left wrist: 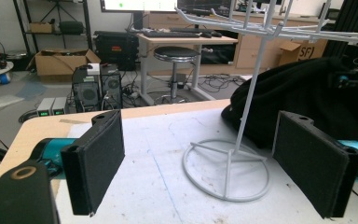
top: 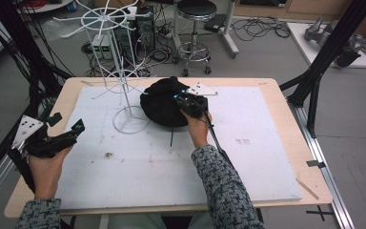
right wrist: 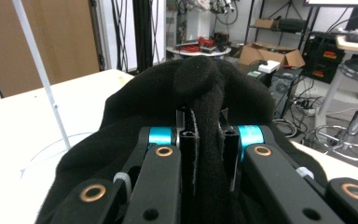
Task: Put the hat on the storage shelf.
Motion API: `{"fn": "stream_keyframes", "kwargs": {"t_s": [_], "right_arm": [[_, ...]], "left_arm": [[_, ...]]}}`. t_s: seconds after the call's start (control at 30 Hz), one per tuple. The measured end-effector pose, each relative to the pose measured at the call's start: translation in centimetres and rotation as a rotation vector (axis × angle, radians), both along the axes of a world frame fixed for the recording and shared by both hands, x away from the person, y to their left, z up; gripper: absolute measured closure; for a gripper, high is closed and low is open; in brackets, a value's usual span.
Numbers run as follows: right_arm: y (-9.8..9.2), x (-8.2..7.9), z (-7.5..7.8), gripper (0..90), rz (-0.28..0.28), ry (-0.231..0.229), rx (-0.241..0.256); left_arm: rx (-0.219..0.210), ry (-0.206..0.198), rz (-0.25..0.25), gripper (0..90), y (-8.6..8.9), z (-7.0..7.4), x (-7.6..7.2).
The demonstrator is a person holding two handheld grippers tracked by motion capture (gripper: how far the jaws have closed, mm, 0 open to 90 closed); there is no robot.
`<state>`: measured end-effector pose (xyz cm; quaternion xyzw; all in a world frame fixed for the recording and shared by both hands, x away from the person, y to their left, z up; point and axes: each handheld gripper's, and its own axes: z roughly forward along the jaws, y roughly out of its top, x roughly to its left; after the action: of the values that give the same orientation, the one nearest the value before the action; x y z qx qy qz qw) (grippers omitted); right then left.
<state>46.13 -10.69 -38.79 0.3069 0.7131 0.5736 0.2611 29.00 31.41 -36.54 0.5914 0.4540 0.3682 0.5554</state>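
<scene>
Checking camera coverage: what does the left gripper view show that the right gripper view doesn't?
Left gripper view alone: the left gripper with its jaws wide apart and nothing between them, the white wire stand's ring base on the white mat, and a desk with a keyboard behind.
Right gripper view alone: the right gripper shut on a pinched fold of the black hat, seen close up.
Both share the black hat, a thin white rod of the stand, a round stool and cardboard boxes in the background.
</scene>
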Motion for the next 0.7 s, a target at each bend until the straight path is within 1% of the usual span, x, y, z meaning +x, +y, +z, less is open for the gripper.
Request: {"fn": "stream_keyframes", "kwargs": {"t_s": [0.07, 0.1, 0.13, 0.17, 0.3, 0.43, 0.47, 0.57, 0.7], "right_arm": [[-0.2, 0.0, 0.2, 83.7, -0.003, -0.003, 0.002], [-0.8, 0.0, 0.7, 83.7, -0.014, -0.008, 0.026], [-0.8, 0.0, 0.7, 83.7, -0.014, -0.008, 0.026], [-1.3, -0.1, 1.2, 83.8, -0.027, -0.015, 0.036], [-2.4, -0.1, 2.1, 83.8, -0.058, -0.03, 0.042], [-3.6, -0.3, 3.1, 83.7, -0.084, -0.062, 0.041], [-3.9, -0.3, 3.4, 83.7, -0.094, -0.07, 0.051], [-4.8, -0.3, 4.1, 83.7, -0.12, -0.075, 0.096], [-5.8, -0.3, 5.1, 83.7, -0.146, -0.1, 0.112]], "left_arm": [[-0.001, -0.001, 0.002, 16.9, 0.1, 0.0, 0.0], [-0.004, -0.003, 0.006, 16.9, 0.2, 0.1, 0.0], [-0.002, -0.004, 0.005, 16.9, 0.2, 0.1, -0.1], [-0.006, -0.006, 0.012, 16.9, 0.4, 0.1, -0.1], [-0.012, -0.011, 0.018, 16.9, 0.7, 0.3, -0.3], [-0.015, -0.011, 0.021, 16.9, 0.8, 0.3, -0.3], [-0.016, -0.011, 0.022, 16.9, 0.8, 0.3, -0.3], [-0.014, -0.01, 0.02, 16.9, 0.7, 0.3, -0.3], [-0.014, -0.009, 0.021, 16.9, 0.7, 0.2, -0.3]]}}
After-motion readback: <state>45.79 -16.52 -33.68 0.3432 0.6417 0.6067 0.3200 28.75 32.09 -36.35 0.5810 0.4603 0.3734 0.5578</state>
